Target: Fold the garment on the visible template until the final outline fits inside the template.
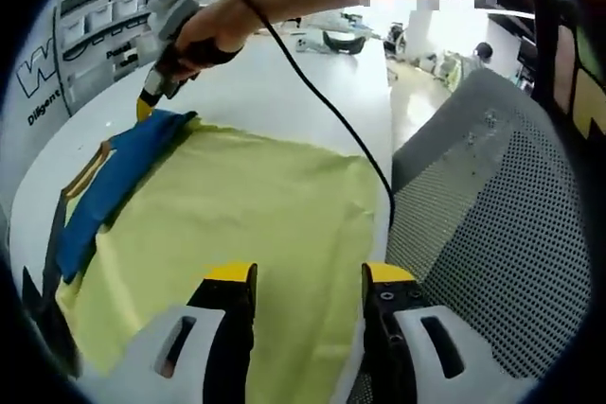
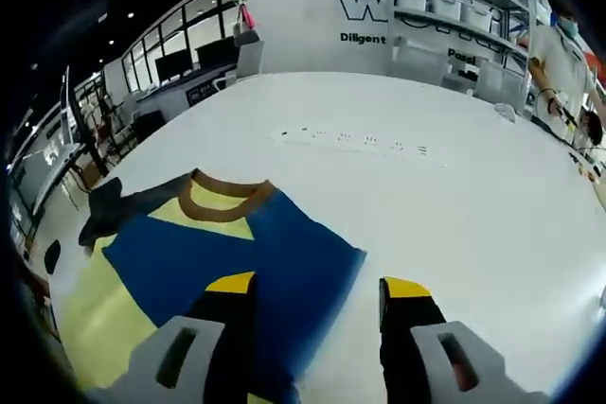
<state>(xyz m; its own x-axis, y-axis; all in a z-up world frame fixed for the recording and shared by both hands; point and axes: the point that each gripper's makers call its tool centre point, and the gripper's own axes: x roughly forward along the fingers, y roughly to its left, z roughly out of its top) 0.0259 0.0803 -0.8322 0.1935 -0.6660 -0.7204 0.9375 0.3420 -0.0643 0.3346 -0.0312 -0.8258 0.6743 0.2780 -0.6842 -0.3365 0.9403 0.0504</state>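
Now, line by line, with the garment as my landmark:

Garment: a yellow garment [image 1: 256, 224] with blue panels and a tan collar lies spread on the white table [image 1: 284, 92]; in the right gripper view the garment [image 2: 237, 262] has its blue part folded over the yellow, collar pointing away from my jaws.

Left gripper: my left gripper [image 1: 308, 281] hovers over the near edge of the yellow cloth, jaws apart, nothing between them.

Right gripper: my right gripper [image 2: 312, 289] has its jaws spread over the blue edge of the garment, one jaw above the blue cloth, the other above bare table [image 2: 426, 196] just beside it. In the left gripper view the right gripper [image 1: 147, 106] sits at the far blue corner of the garment, its yellow tip touching or almost touching the cloth; I cannot tell which.

Hand: my hand [image 1: 204, 40] holds that gripper beyond the garment's far corner.

Cable: a black cable [image 1: 322, 101] runs from that gripper over the garment's far edge.

Chair: a grey mesh chair [image 1: 492, 224] stands beside the garment, off the table edge.

Power strip: a white power strip [image 2: 355, 142] lies on the table beyond the collar, well apart from the garment.
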